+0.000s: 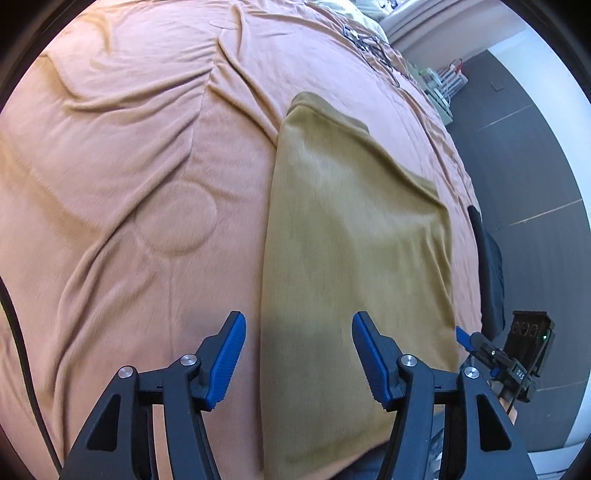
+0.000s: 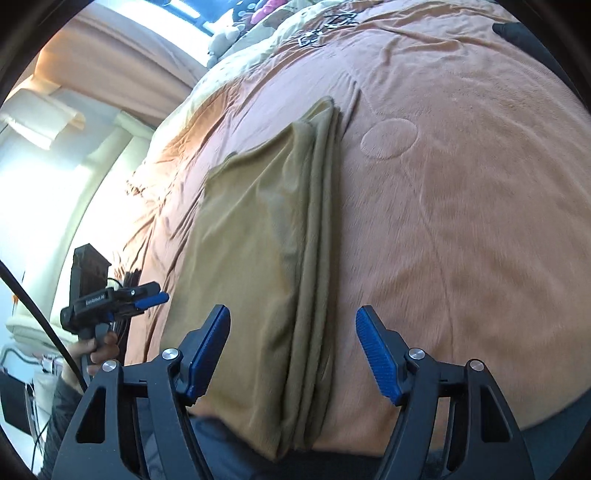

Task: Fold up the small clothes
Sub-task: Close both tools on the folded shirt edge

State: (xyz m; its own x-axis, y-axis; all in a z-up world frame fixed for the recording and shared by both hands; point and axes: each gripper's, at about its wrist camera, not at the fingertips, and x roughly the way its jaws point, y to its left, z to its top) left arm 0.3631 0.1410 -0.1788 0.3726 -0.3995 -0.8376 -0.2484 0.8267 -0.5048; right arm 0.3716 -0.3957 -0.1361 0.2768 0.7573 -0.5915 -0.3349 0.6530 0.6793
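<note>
An olive-tan garment [image 1: 351, 251] lies folded into a long strip on the pink-orange bedspread [image 1: 129, 166]. In the right wrist view the garment [image 2: 258, 258] shows stacked fold layers along its right edge. My left gripper [image 1: 298, 332] is open and empty, hovering above the garment's near left edge. My right gripper [image 2: 293, 325] is open and empty above the garment's near end, over the layered edge. The right gripper also shows at the left wrist view's right edge [image 1: 476, 341]. The left gripper shows at the left of the right wrist view [image 2: 147, 299].
A dark cloth [image 1: 489, 266] lies at the bed's right edge, beside grey floor [image 1: 535, 166]. Pillows and plush toys [image 2: 236, 29] sit at the bed's far end. A black cable [image 1: 18, 332] runs along the left. A round quilted mark [image 2: 388, 138] is in the bedspread.
</note>
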